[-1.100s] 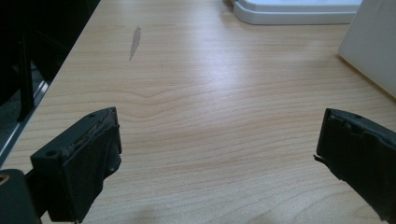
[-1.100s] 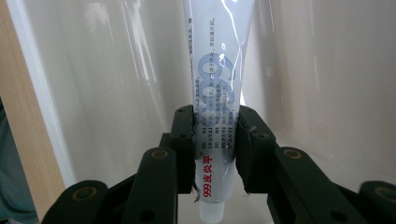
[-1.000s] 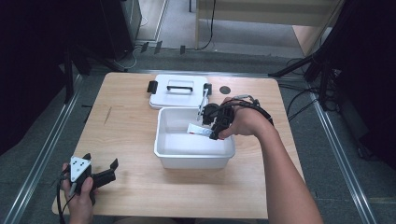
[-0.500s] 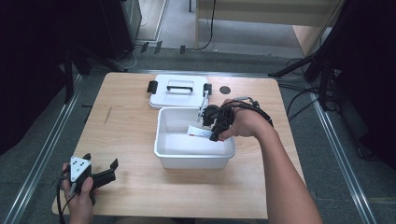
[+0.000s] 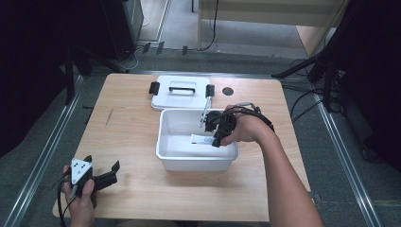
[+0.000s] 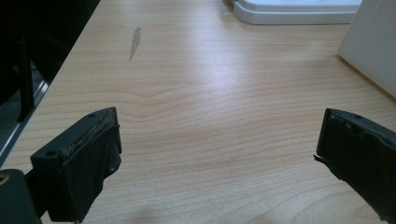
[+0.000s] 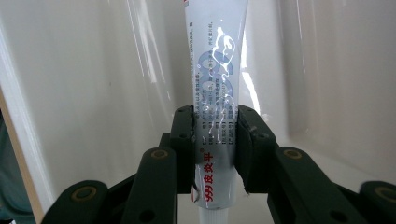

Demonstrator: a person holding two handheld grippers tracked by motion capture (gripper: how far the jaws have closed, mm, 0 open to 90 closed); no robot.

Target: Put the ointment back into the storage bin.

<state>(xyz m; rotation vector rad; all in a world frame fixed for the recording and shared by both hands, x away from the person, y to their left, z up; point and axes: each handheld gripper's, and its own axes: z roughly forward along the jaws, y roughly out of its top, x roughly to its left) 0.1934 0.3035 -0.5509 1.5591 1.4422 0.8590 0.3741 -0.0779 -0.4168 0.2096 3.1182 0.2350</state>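
The white tube [image 7: 215, 102] sat clamped between the jaws of my right gripper [image 7: 216, 140], down inside the white bin [image 5: 170, 161] at mid-tabletop. Over the last second almost nothing had shifted: the gripper stayed low in the bin with the tube across its floor, so I judged the grip was settled and either a lift or a release was about to come. The right gripper view gave me the printed blue lettering and the pinch near the cap end; the high view showed the tube [image 5: 204, 139] as a small pale strip, but also the lid [image 5: 181, 92] lying behind the bin. My left gripper [image 5: 105, 176] rested at the near-left corner of the tabletop [image 6: 196, 116], jaws wide and empty.
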